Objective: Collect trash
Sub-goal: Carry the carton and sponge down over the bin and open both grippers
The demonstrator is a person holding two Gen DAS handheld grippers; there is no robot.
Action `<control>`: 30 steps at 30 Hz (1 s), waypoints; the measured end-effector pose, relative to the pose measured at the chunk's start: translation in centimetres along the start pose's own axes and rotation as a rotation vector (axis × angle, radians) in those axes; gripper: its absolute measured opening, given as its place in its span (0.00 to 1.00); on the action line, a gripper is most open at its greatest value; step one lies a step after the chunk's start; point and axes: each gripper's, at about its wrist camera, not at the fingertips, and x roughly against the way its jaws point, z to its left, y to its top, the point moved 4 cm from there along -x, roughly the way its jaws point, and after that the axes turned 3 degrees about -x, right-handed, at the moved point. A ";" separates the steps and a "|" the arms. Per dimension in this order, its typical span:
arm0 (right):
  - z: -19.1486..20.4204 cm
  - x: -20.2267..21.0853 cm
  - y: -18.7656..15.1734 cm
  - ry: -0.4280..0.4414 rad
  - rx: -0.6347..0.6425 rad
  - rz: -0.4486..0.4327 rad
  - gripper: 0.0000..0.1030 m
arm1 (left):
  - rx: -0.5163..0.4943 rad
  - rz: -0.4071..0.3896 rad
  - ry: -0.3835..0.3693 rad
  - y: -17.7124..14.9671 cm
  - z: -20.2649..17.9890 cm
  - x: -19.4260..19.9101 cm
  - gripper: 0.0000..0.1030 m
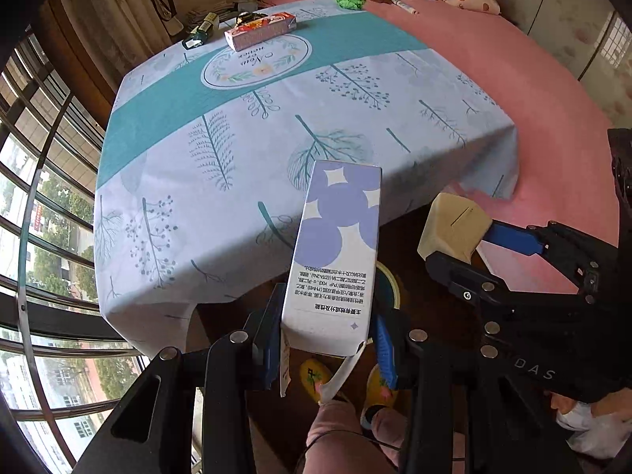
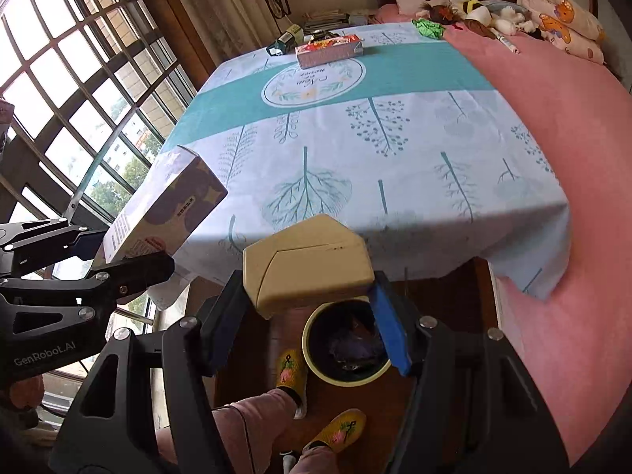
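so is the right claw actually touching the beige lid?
Touching. The right wrist view shows the right claw closed on the beige lid, both pads pressed against its sides above the bin.

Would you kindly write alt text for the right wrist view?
The right gripper holds a cream box above a yellow-rimmed bin on the floor, beside a leaf-print tablecloth. At left, the left gripper holds a carton.

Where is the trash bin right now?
The bin stands on the floor below the table edge, under the cream box held in the right tool, beside the person's slippers.
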 end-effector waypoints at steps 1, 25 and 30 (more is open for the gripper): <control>-0.2 -0.5 -0.8 -0.002 -0.006 0.013 0.57 | -0.006 0.017 -0.001 -0.7 -0.2 -0.9 0.37; -9.6 -25.2 -17.1 -0.180 -0.139 0.247 0.57 | -0.040 0.226 -0.085 -9.5 -1.1 -29.7 0.38; -10.3 -28.5 -18.5 -0.187 -0.134 0.269 0.57 | -0.057 0.239 -0.085 -10.2 -1.1 -32.5 0.38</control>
